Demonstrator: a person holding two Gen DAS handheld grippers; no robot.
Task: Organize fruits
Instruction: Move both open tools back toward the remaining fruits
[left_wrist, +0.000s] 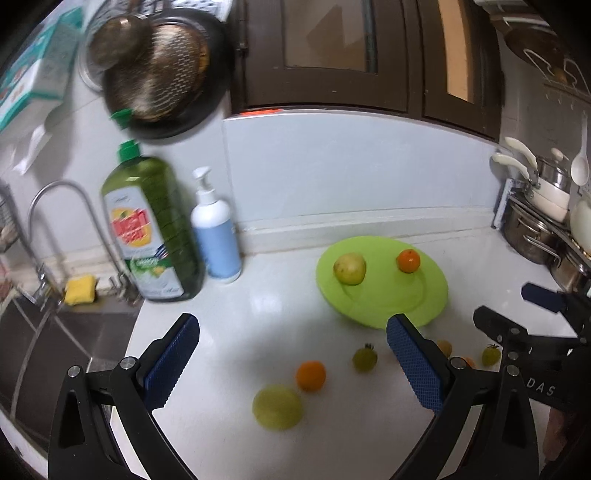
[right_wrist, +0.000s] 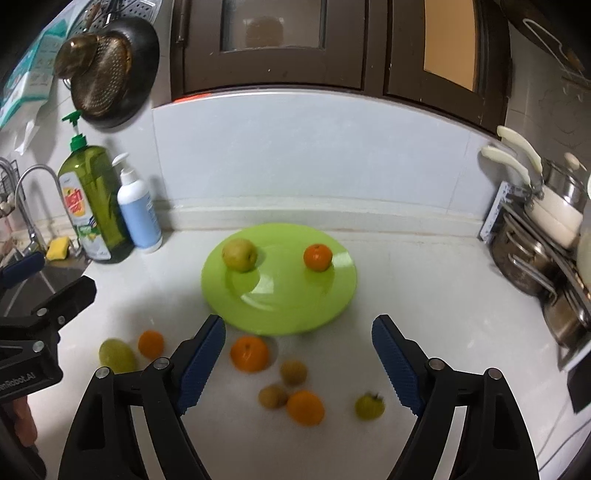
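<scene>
The left tool (left_wrist: 293, 363) is hovering above the desk (left_wrist: 258, 295), jaws spread wide, gripping nothing. The right tool (right_wrist: 299, 363) is doing likewise.

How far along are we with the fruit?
Early. Done: a pear and an orange sit on the green plate. In hand: nothing; the left gripper and the right gripper are both open and empty. Left: about seven loose fruits on the counter, including a big orange by the plate's near rim and a green tomato.
</scene>
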